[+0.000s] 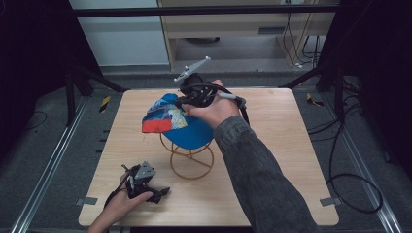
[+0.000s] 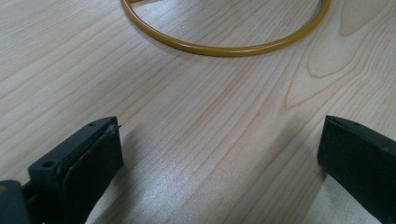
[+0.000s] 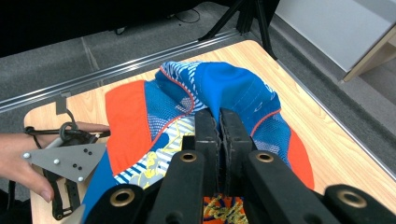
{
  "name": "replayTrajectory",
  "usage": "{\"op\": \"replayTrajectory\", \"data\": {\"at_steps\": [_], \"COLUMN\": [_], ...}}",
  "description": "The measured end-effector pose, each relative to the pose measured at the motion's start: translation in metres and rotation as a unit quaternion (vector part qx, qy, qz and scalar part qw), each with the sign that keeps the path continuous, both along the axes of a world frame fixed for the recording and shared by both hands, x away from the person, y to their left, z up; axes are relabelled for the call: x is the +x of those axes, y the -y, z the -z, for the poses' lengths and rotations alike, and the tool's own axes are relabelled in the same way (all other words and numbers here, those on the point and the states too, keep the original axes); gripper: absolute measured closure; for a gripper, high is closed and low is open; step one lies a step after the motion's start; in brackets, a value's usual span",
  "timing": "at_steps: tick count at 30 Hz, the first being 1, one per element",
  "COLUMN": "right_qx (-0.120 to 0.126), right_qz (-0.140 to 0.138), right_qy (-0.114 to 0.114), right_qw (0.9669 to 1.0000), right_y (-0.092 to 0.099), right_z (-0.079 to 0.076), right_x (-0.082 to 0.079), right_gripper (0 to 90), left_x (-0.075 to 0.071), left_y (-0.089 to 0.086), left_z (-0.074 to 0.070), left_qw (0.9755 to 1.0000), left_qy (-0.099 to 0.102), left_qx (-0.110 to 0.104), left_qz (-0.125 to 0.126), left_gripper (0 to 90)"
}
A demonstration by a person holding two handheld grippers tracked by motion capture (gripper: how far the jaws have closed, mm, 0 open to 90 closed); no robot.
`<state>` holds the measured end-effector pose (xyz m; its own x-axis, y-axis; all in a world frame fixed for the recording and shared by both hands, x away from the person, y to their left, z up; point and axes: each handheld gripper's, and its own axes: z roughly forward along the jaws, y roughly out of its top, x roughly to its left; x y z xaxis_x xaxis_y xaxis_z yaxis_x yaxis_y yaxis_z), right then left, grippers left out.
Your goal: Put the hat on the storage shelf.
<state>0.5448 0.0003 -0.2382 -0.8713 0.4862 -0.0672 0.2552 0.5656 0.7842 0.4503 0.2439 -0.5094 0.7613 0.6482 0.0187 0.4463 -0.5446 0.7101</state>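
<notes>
The cap [image 1: 177, 124], blue with an orange brim, sits on the gold wire stand [image 1: 191, 158] near the middle of the worktop [image 1: 272, 160], brim pointing left.

At the left, my left claw [image 1: 154, 193] rests low near the worktop's near-left corner, my hand wrapped round its body, its tips aimed right toward the stand. Its jaws are released, spread wide over bare wood with nothing between them; in the left gripper view the stand's round base ring [image 2: 224, 46] lies ahead, well apart from the pads.

Further right, my right forearm reaches in from the bottom edge and stretches up over the stand, wrist bent so that my right claw [image 3: 219, 123] comes at the cap from the far side. Its jaws are clenched on a fold of the cap's blue crown fabric, pinched tight between the pads.

The right half of the worktop is open wood out to its edge, and so is the near strip between the stand and the front edge.
</notes>
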Motion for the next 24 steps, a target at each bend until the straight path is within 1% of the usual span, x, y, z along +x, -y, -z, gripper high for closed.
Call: {"op": "replayTrajectory", "data": {"at_steps": [10, 12, 14, 18, 24], "right_qx": [0.003, 0.004, 0.001, 0.000, -0.003], "right_qz": [-0.002, -0.002, -0.004, -0.004, -0.006], "right_qy": [-0.001, -0.003, -0.008, -0.006, -0.007], "right_qw": [1.0000, 1.0000, 1.0000, 1.0000, 1.0000], "right_y": [0.0042, 0.0046, 0.0036, 0.0022, 0.0016], "right_z": [0.0035, 0.0041, 0.0062, 0.0083, 0.0094], "right_x": [-0.0016, -0.0018, -0.0018, -0.0030, -0.0048], "right_gripper": [83.1, 81.3, 77.5, 74.1, 72.6], "left_x": [0.0001, 0.0000, 0.0000, 0.0000, 0.0000], "left_y": [-0.0001, -0.0001, -0.0001, 0.0000, 0.0000], "left_z": [0.0000, 0.0000, 0.0000, 0.0000, 0.0000], "left_qw": [1.0000, 1.0000, 1.0000, 1.0000, 1.0000], "left_qy": [0.000, -0.001, -0.001, -0.001, -0.001], "left_qx": [0.000, 0.000, 0.000, -0.001, -0.001], "left_qz": [0.001, 0.000, 0.000, 0.000, 0.000], "left_gripper": [0.0, 0.0, 0.0, 0.0, 0.0]}}
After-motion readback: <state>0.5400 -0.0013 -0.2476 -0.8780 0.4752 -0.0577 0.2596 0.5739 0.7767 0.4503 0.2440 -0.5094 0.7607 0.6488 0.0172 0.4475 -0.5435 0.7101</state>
